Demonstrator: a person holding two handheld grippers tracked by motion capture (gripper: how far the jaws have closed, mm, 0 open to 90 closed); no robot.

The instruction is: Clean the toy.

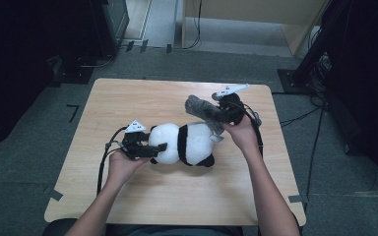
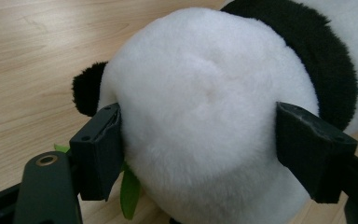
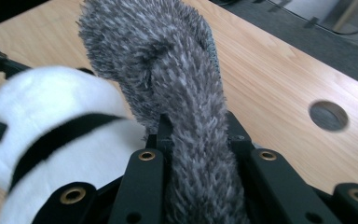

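- Left gripper (image 1: pixel 153 147) fingers (image 2: pixel 98 149) are bracing the round white-and-black plush panda (image 1: pixel 184 142) between them on the wooden surface (image 1: pixel 128 98), anchoring it.
- Right gripper (image 1: pixel 215 114) fingers are pinching the shaggy grey fur piece (image 3: pixel 177 84), lifting it clear of the panda.

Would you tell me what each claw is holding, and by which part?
Left claw grips the panda by its white head; right claw pinches the grey furry piece near its lower end.
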